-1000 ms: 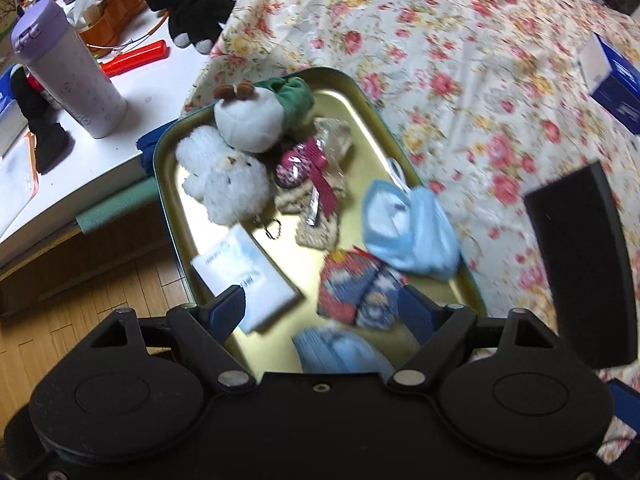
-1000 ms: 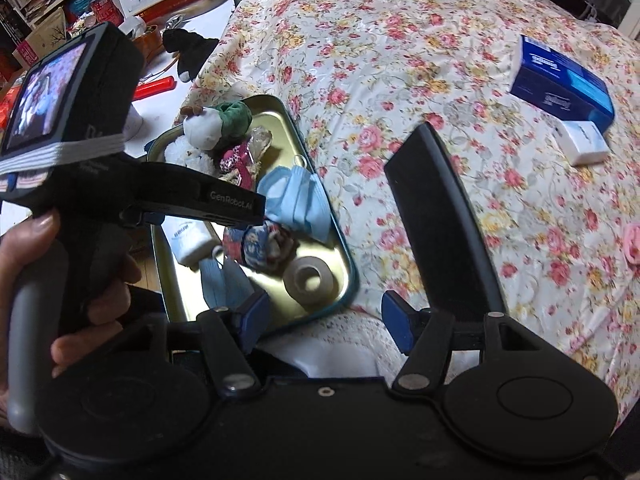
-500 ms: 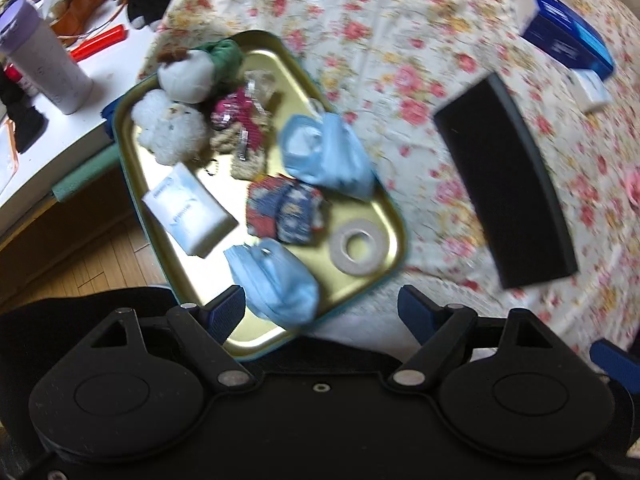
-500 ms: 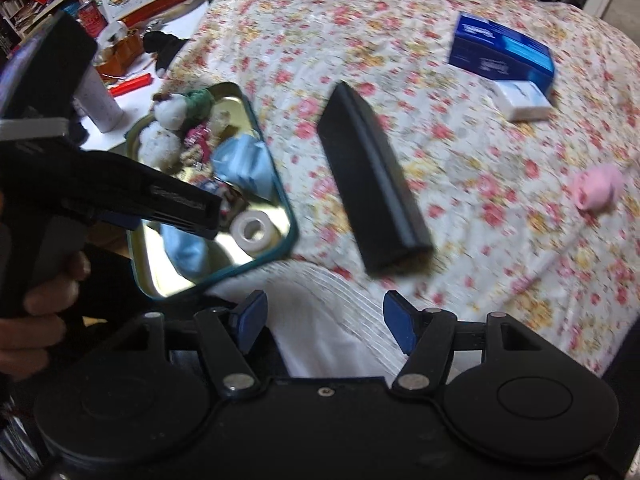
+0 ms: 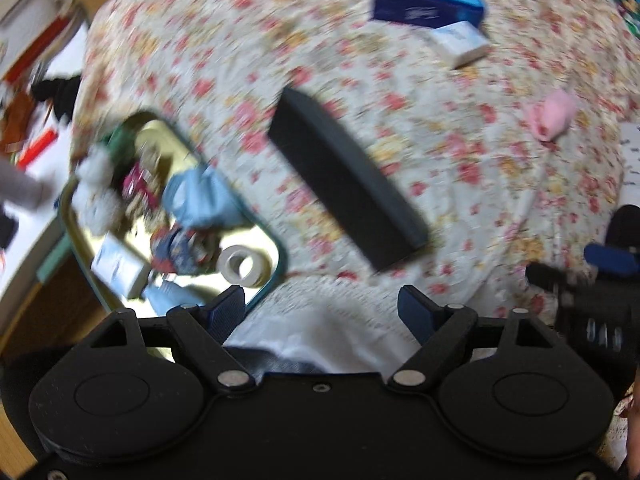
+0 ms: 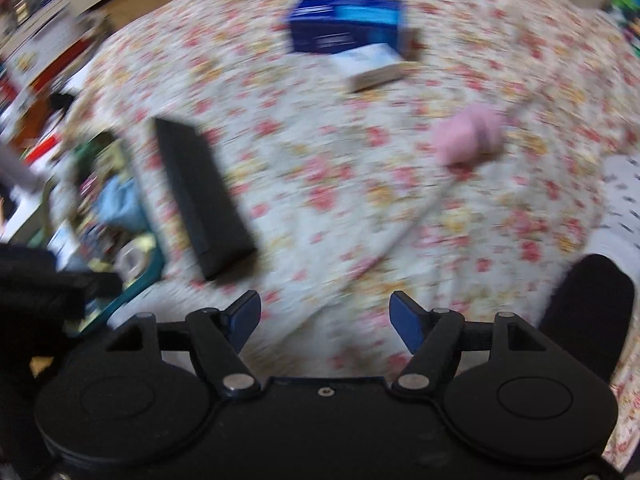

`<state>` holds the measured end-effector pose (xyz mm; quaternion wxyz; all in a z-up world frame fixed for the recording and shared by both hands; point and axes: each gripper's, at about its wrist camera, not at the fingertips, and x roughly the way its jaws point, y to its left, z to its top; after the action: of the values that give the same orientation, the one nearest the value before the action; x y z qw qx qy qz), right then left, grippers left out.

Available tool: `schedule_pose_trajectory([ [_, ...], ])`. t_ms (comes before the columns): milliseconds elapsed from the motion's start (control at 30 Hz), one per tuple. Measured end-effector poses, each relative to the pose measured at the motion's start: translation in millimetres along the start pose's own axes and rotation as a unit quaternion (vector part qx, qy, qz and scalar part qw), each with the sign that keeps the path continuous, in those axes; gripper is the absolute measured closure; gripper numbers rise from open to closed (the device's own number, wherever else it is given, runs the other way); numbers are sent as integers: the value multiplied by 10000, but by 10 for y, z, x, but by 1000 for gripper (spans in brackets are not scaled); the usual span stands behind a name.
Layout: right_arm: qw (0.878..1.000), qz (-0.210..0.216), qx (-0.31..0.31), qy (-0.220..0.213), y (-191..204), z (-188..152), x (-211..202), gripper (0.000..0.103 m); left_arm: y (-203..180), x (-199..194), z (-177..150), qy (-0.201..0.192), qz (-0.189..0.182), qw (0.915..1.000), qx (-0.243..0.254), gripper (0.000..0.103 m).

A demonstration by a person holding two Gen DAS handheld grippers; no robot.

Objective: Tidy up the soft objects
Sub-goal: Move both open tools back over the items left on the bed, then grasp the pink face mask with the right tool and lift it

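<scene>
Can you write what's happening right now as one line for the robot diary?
left gripper: open, empty | right gripper: opening, empty | pink soft toy: on bedspread | tray: filled

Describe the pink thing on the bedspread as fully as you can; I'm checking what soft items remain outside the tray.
The pink thing is a small, soft-looking lump, pale pink, rounded and bunched, perhaps fabric or plush. Motion blur hides any detail or parts. It lies alone on the floral bedspread, resting on the cloth, well apart from the boxes and the tray. Nothing grips or touches it.

A floral bedspread (image 5: 440, 128) beside a white desk (image 5: 24, 216), over wooden floor (image 5: 44, 312).
</scene>
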<state>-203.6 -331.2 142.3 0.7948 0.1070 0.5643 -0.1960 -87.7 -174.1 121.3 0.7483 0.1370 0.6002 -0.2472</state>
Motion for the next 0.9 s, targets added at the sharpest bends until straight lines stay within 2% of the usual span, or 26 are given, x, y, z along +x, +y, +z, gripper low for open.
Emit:
schedule_pose_trajectory([
  [200,9959,-308,844,-70,-673,209,135,33,-430,-65,239,-113,-64,9991,394,22],
  [367,9908,-566,1214,-201,-1036,283,212,32,-713,-12,425,-136,-59,9979,636,18],
  [567,9870,-749,1377,-367,-1262,364,277,30,-948,107,657,-141,75,9964,834,16],
  [733,9854,-907,1333,-541,-1340,516,317,26,-999,174,893,-89,91,9968,787,16],
  [900,9844,-937,1282,-754,-1420,686,315,23,-964,227,1146,-165,271,9975,631,16],
])
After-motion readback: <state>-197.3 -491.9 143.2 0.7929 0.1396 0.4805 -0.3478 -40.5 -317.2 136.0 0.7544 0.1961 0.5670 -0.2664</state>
